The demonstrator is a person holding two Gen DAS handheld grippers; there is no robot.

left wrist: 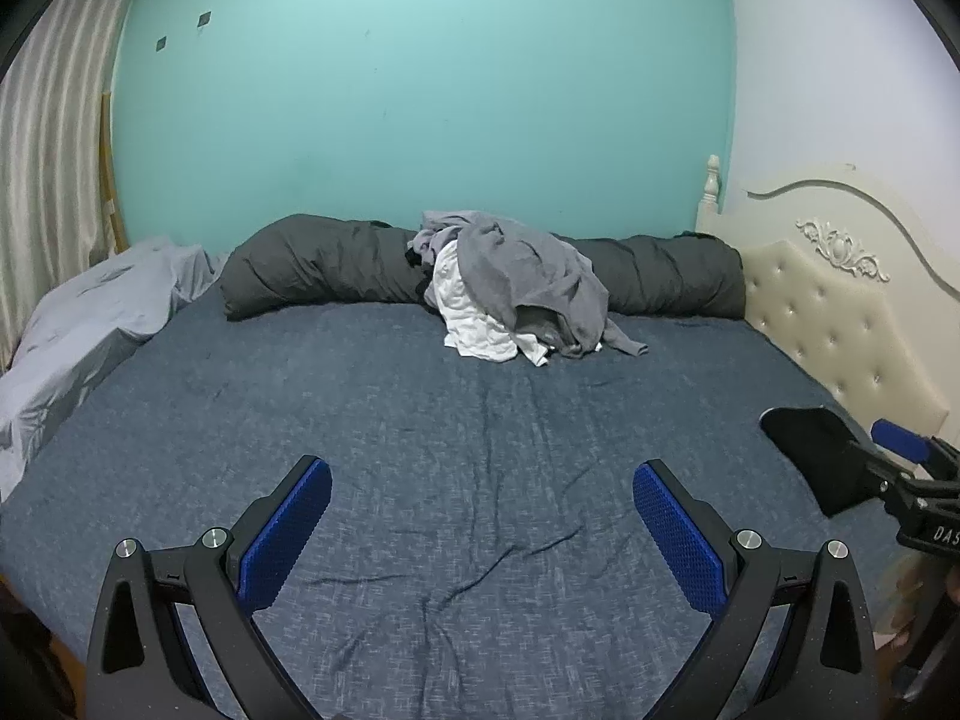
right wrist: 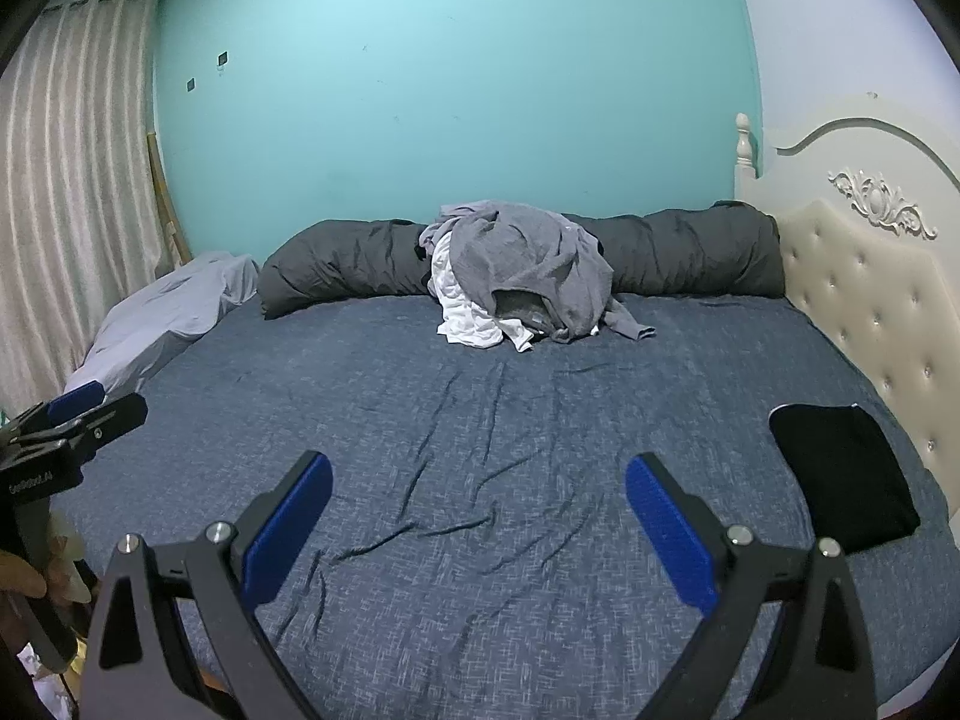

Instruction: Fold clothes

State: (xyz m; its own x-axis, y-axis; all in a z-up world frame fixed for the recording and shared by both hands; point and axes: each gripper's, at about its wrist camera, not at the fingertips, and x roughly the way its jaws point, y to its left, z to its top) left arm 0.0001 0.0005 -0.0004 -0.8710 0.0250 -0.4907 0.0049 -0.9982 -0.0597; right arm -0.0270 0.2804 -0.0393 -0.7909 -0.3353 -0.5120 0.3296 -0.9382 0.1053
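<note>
A pile of unfolded clothes lies at the far side of the bed, a grey garment draped over a white one. A folded black garment rests flat at the right edge near the headboard; in the left wrist view this black garment is partly hidden by the other gripper. My left gripper hovers open over the bare sheet, nothing between its blue pads. My right gripper is likewise open and empty, well short of the pile.
The blue bedsheet is wrinkled in the middle. A rolled dark grey duvet lines the teal wall behind the pile. A pale grey pillow sits at the left, a cream tufted headboard at the right, curtains far left.
</note>
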